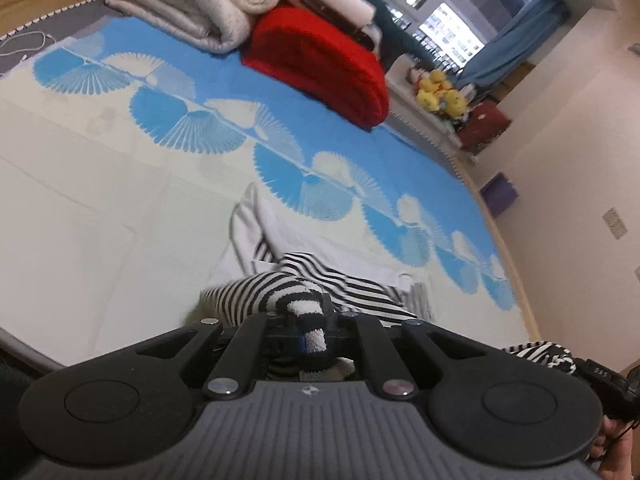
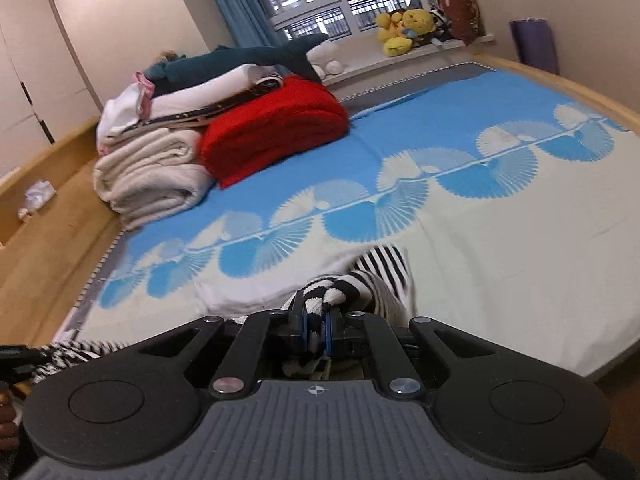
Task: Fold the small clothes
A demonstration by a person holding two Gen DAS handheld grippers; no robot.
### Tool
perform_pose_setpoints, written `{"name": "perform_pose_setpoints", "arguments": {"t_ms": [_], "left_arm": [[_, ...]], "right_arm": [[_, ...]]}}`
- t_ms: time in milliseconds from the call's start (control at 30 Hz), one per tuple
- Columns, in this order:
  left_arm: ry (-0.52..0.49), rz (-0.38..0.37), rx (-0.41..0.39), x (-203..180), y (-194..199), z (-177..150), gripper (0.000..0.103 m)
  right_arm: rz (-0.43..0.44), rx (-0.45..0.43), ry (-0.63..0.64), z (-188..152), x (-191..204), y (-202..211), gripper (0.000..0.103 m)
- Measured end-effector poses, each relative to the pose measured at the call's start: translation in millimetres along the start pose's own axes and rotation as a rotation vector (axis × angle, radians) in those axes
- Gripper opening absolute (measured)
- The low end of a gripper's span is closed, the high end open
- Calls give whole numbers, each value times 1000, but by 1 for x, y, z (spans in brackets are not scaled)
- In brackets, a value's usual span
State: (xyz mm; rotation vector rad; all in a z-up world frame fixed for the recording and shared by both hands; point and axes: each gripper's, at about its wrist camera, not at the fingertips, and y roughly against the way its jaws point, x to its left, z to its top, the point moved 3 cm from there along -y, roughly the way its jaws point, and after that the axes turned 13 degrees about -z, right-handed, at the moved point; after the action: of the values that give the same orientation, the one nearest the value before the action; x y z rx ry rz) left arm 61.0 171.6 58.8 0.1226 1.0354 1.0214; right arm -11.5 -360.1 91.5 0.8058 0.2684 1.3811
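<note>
- Two tools share one striped garment (image 1: 296, 280): the left tool (image 1: 310, 320) pinches a bunched black-and-white fold of it between nearly closed jaws, and the right tool (image 2: 316, 322) pinches another bunched part of the same cloth the same way.
- Both pinches sit right at the jaws, so the garment lies straight ahead of each tool, spilling forward and down onto the bed (image 1: 120, 220); its far end looks to rest on the bedcover, on the pale half just short of the blue fan pattern.
- The relation that matters is the line between the two pinches. In the left wrist view, striped cloth trails off at the lower right towards the other tool; in the right wrist view the same stripes (image 2: 80, 350) run off at the lower left. So the held edge seems to span side to side between the hands, and the rest of the body hangs away from it, forward.
- Neither hand is nearer: each already holds its own end.
- My judgement is that the coming move needs the two pinches kept level and apart, so the edge stays taut and the cloth can be laid out or doubled over along that line.
- A white cloth (image 1: 256, 224) lies under or beside the stripes; whether it is part of the garment I cannot tell.
- The red blanket (image 1: 320, 64) and cream blanket (image 1: 188, 4) sit well apart at the far end of the bed.
</note>
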Motion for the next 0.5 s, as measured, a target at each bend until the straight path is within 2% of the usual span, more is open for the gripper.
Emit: {"name": "perform_pose_setpoints", "arguments": {"t_ms": [67,167,333,400,433,467,500], "left_arm": [[31,-5,21,13,-22,11,6],[65,27,80,35,-72,31,6],[45,29,159,62,-150,60,7],[1,37,170,75,-173,63,9],[9,53,207,85,-186,60,10],[59,78,243,93,-195,58,10],[117,77,246,98,-201,58,11]], "right_arm": [[-9,26,-6,4,-1,-22,7],[-15,84,-2,12,1,-69,7],[-50,196,-38,34,-8,-164,7],[-75,245,-42,32,-12,-196,7],[-84,277,-52,29,-15,-213,7],[-91,299,-57,24,-18,-226,7],[-101,307,-46,18,-20,-237,7]]}}
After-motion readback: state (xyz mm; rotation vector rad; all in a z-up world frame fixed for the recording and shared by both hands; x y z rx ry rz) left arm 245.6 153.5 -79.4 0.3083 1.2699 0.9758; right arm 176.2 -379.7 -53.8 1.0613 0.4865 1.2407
